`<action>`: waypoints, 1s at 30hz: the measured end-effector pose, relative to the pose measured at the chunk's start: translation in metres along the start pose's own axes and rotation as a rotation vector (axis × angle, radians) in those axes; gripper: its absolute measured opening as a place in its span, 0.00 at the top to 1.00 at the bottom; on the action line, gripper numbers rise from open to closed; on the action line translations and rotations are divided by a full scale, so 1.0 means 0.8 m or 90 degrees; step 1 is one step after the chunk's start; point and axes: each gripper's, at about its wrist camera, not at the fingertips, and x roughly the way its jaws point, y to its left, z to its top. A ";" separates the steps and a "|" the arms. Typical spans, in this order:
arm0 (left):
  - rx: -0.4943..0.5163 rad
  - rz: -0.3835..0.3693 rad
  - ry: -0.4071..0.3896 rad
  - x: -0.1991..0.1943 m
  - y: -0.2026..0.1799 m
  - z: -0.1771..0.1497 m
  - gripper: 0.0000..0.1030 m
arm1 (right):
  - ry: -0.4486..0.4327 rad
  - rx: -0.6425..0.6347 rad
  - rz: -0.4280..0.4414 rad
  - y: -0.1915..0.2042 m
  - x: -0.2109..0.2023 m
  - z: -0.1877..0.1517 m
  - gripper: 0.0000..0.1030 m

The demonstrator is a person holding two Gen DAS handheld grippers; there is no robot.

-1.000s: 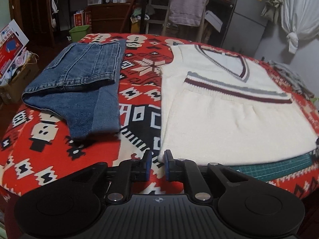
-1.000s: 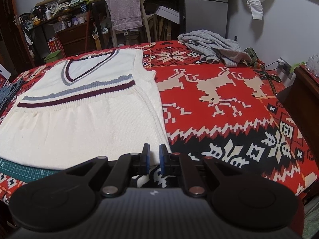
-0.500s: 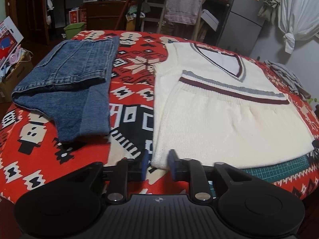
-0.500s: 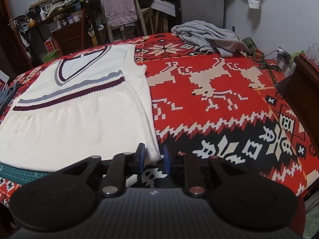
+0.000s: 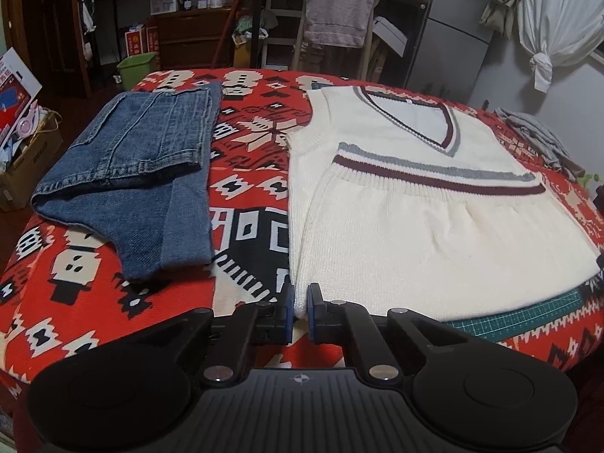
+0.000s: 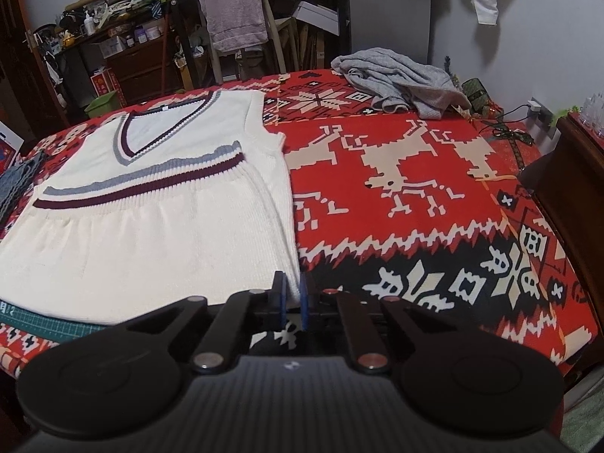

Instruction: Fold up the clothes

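- Vest [image 5: 422, 234] lies flat on counter [image 5: 249, 226], already half-folded; jeans [image 5: 128, 173] folded to its left.
- Left gripper [image 5: 301, 304] and right gripper [image 6: 291, 294]: fingers pinched on the vest's near corners.
- Risk: shallow bite on thick knit; a corner slipping on the lift would skew the fold.

A towel [image 6: 234, 7] is hanging over a chair [image 6: 277, 43] beyond the red patterned blanket [image 6: 415, 204]; a green bin [image 5: 136, 68] is sitting left of that chair.

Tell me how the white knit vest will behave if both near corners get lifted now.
The white knit vest looks soft and ribbed, so it will probably sag in the middle between the left gripper and right gripper. Its folded-up hem may fall open. The patterned blanket looks textured, so dragging may catch.
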 end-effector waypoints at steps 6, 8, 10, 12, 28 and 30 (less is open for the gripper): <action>-0.001 0.002 0.024 -0.006 0.000 -0.013 0.93 | 0.022 0.011 0.012 -0.007 -0.014 -0.015 0.93; 0.000 0.004 0.034 -0.006 0.000 -0.018 0.93 | 0.031 0.014 0.013 -0.010 -0.014 -0.022 0.93; 0.001 0.008 0.039 -0.003 -0.001 -0.020 0.92 | 0.035 0.016 0.007 -0.011 -0.012 -0.027 0.92; 0.001 0.015 0.040 -0.003 0.000 -0.019 0.91 | 0.029 0.024 0.005 -0.015 -0.014 -0.028 0.89; 0.076 -0.035 -0.012 -0.024 -0.070 -0.010 0.79 | -0.007 -0.084 0.088 0.092 -0.028 -0.028 0.89; 0.097 -0.072 -0.011 -0.016 -0.095 -0.011 0.79 | 0.000 -0.117 0.114 0.121 -0.022 -0.035 0.89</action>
